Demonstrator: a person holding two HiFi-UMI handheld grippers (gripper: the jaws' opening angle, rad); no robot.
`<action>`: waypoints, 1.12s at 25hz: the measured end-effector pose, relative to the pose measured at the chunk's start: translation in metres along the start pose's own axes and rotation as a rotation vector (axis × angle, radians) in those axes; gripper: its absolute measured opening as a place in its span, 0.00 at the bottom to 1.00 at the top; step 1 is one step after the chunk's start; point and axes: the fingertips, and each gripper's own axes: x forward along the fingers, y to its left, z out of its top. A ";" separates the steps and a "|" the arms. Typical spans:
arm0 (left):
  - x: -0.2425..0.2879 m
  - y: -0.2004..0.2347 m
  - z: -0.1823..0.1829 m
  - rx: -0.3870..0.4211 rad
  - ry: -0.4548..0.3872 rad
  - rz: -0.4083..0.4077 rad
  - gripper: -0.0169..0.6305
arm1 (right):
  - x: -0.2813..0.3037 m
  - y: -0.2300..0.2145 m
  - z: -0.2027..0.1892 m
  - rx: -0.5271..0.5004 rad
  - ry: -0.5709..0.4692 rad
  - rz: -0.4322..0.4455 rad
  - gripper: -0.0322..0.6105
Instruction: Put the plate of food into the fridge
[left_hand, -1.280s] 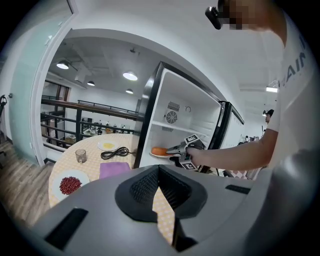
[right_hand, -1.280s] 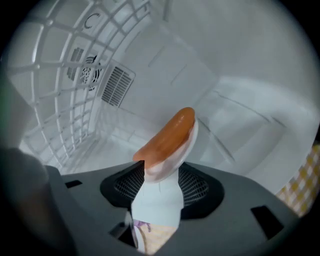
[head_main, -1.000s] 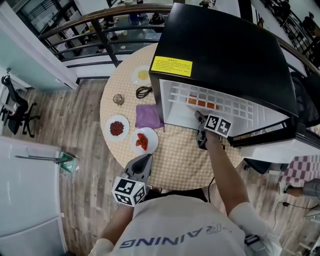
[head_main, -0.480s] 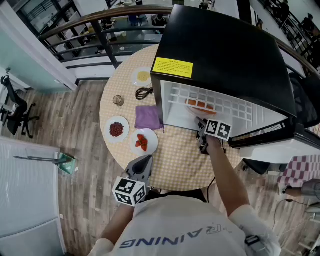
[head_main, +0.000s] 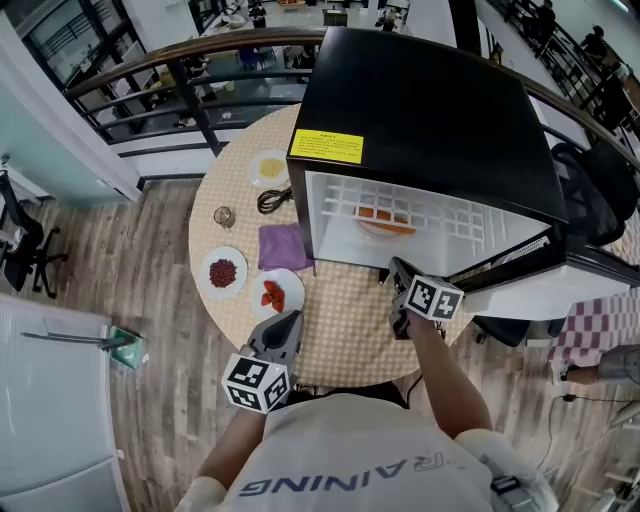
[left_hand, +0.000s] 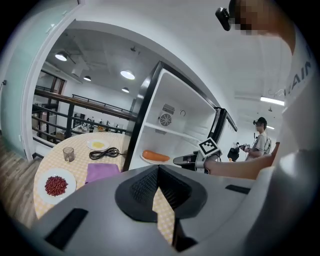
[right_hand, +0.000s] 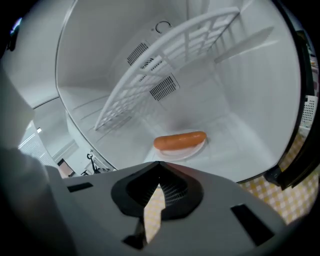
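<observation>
The black fridge (head_main: 430, 110) stands open on the round table. A white plate with an orange sausage (head_main: 383, 219) lies on the fridge floor, under the wire shelf, also seen as the plate with sausage (right_hand: 180, 142) in the right gripper view. My right gripper (head_main: 397, 268) hovers over the table just outside the fridge opening, apart from the plate. Its jaws are closing and meet at the tips (right_hand: 159, 164), with nothing between them. My left gripper (head_main: 290, 318) hangs near the table's front edge, shut and empty.
Left of the fridge lie a purple cloth (head_main: 283, 246), a plate of red beans (head_main: 222, 272), a plate of red fruit (head_main: 275, 294), a glass (head_main: 224, 216), a black cable (head_main: 272, 199) and a yellow-food plate (head_main: 271, 167). The fridge door (head_main: 520, 265) swings out at the right.
My right gripper has drawn back out of the fridge toward me, leaving the plate of sausage inside. The left gripper has stayed where it was.
</observation>
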 end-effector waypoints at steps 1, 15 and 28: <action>0.002 -0.002 0.002 0.007 -0.004 -0.010 0.04 | -0.008 0.003 0.000 -0.025 -0.016 0.004 0.08; 0.007 -0.040 0.059 0.131 -0.101 -0.134 0.04 | -0.114 0.072 0.012 -0.284 -0.205 0.046 0.08; 0.007 -0.059 0.077 0.238 -0.132 -0.171 0.04 | -0.168 0.101 0.021 -0.321 -0.288 0.068 0.08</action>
